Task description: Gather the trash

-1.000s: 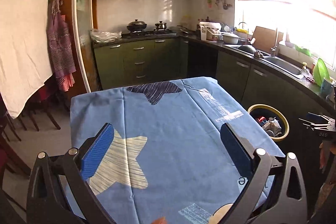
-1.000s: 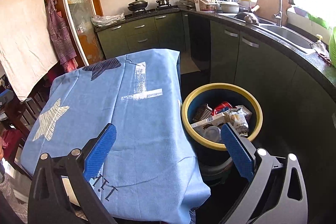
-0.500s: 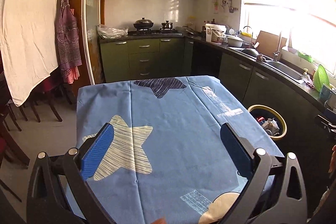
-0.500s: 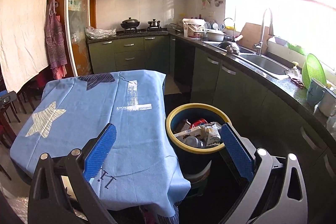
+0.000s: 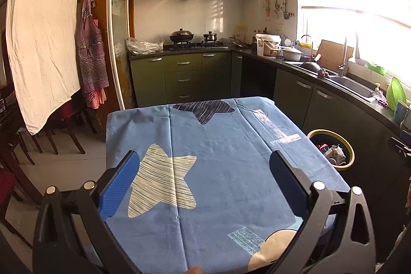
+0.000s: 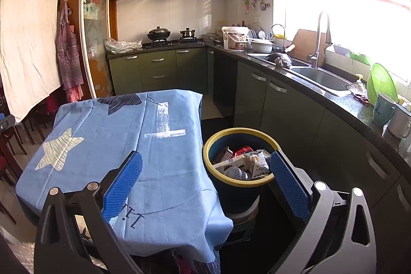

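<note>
A dark bin with a yellow rim (image 6: 211, 139) (image 5: 350, 158) stands on the floor right of the table and holds wrappers, a carton and a red can (image 6: 242, 150). The table wears a blue cloth with star prints (image 5: 218, 166) (image 6: 115, 135). My left gripper (image 5: 204, 177) hovers open over the near part of the cloth, nothing between its blue pads (image 5: 120, 185). My right gripper (image 6: 205, 182) is open above the table's right edge and the bin, nothing held.
Green cabinets and a dark counter (image 6: 308, 84) with a sink (image 6: 323, 80) run along the right. A stove with pots (image 5: 191, 41) is at the back. Chairs (image 5: 59, 130) and a hanging white sheet (image 5: 41, 25) stand at the left.
Both grippers have pulled back and risen, so table and bin look smaller and farther. Both stayed open with nothing between the fingers.
</note>
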A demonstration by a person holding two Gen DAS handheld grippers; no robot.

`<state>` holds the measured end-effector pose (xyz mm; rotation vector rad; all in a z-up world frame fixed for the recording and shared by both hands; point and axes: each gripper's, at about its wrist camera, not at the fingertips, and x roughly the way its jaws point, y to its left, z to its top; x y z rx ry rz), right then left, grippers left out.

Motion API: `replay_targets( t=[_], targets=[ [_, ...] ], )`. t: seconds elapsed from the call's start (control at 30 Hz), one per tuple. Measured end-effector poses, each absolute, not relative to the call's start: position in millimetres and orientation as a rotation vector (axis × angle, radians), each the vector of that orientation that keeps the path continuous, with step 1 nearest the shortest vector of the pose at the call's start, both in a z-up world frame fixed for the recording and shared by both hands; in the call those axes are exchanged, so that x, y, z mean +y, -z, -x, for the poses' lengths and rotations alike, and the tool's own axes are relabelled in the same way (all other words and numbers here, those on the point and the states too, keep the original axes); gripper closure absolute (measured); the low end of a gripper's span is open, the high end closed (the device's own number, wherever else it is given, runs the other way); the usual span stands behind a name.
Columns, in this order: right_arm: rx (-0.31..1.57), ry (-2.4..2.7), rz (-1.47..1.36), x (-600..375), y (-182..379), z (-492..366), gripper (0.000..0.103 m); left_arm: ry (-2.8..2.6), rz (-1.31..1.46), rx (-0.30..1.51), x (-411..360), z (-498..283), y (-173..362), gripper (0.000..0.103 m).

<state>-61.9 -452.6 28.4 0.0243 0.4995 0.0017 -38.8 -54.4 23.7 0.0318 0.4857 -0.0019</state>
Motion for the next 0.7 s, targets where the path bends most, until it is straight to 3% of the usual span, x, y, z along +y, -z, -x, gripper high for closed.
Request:
replay_targets(
  t=[0.7],
  targets=[
    [0.500, -0.008, -0.022, -450.1, -30.7, 60.5, 0.005, -0.003, -0.036, 0.499, -53.2, 37.5, -20.0, 0.006]
  ],
)
